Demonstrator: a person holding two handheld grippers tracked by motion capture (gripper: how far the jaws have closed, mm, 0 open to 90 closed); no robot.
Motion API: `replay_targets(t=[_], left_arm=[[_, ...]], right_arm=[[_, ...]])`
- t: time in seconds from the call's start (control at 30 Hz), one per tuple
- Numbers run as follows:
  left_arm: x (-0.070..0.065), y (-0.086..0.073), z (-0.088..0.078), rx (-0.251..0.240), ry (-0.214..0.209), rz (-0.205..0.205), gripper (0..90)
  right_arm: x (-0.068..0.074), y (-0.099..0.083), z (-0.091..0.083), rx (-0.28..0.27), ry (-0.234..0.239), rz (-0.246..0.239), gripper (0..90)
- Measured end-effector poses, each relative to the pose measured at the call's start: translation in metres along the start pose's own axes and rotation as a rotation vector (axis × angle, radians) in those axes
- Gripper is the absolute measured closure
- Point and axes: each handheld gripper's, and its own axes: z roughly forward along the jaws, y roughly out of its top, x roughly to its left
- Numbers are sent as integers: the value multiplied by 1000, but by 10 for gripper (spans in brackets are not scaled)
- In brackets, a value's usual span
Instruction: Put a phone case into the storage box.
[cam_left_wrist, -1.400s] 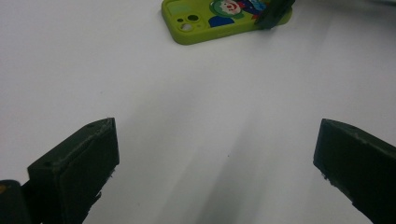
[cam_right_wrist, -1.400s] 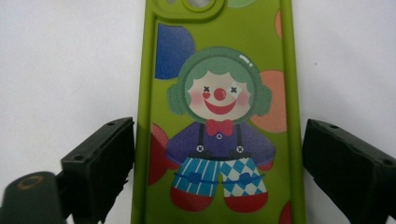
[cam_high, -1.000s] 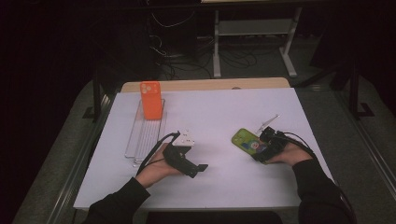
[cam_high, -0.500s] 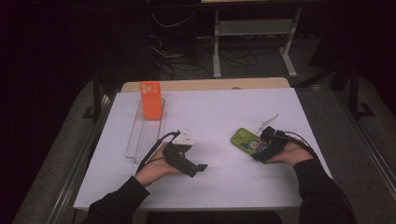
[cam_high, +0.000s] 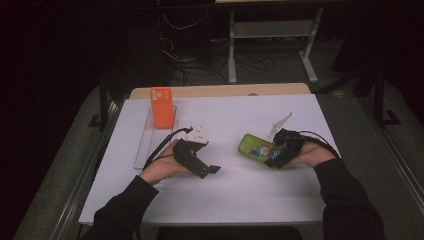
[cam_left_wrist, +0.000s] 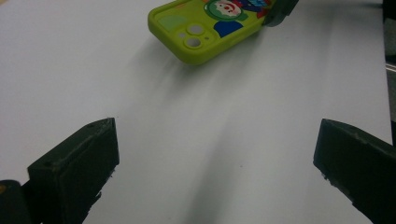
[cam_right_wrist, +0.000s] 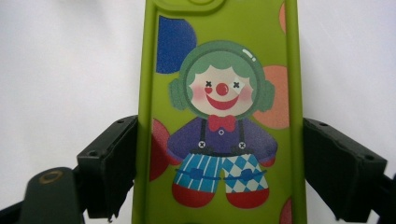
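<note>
Right gripper (cam_high: 272, 159), right of centre, clamps the green phone case (cam_high: 256, 147) by its long edges; left gripper (cam_high: 212, 170), centre-left, jaws wide apart, empty.

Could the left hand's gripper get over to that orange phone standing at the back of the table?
Probably yes. The left gripper has open fingers holding nothing, and the orange phone stands upright in the clear tray just beyond it, with nothing between them. The right gripper is off to the side.

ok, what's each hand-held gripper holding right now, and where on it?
Right hand-held gripper clamps the lime-green clown-print phone case across its long side edges, near the bottom end. Left hand-held gripper holds nothing.
</note>
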Motion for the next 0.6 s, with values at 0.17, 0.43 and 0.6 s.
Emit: replay_targets(t=[0.17, 0.43, 0.6], left_arm=[[6, 10, -3, -17, -11, 21, 0], [11, 24, 0, -28, -31, 65, 0], [9, 22, 3, -18, -58, 102, 0]], right_arm=[[0, 6, -4, -4, 4, -50, 153], [-1, 20, -7, -25, 32, -98, 153], [7, 27, -4, -16, 64, -145, 153]])
